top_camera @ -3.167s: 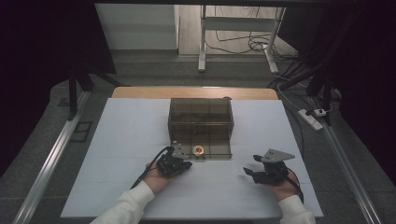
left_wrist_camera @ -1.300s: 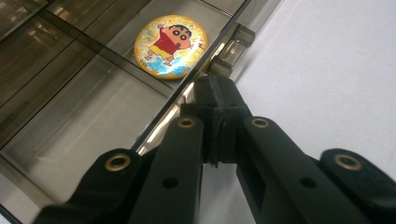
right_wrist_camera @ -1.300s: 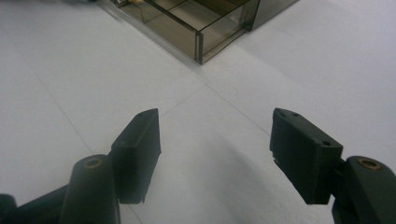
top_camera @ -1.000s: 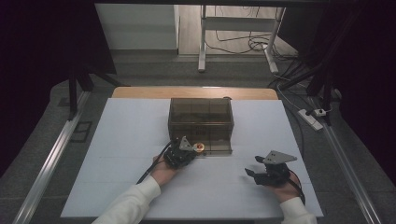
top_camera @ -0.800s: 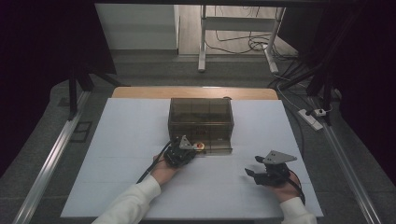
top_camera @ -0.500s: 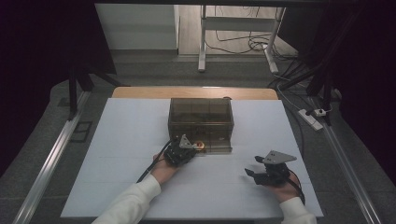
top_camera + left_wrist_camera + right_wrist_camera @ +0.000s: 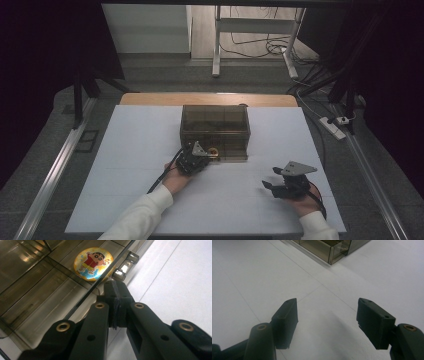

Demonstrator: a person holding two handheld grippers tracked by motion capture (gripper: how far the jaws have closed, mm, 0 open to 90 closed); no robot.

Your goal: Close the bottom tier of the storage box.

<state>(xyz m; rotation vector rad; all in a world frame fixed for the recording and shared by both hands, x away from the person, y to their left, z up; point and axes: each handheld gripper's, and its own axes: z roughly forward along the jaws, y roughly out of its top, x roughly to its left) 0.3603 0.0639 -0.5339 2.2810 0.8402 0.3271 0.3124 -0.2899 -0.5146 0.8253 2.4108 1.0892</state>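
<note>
The round cartoon badge (image 7: 93,263) lies flat in the smoky clear box (image 7: 215,131), in the near compartment by the front wall — in the high view it glints orange (image 7: 213,152) just behind the left gripper (image 7: 196,156). In its own view that gripper (image 7: 117,296) has its jaws pressed tight together, nothing between them, the tips right at the box's near rim, beside a small clear latch (image 7: 124,266); I can't tell whether they touch the wall. The job looks like working at that front edge, near the badge. To do it well, I'd say keep the closed tips low and square to the rim and push gently — the light box could slide on the white table (image 7: 125,165). Over on the right, well apart, the right gripper (image 7: 327,320) hovers above bare tabletop, jaws parted about halfway, holding nothing, with the box corner far ahead of it.
</note>
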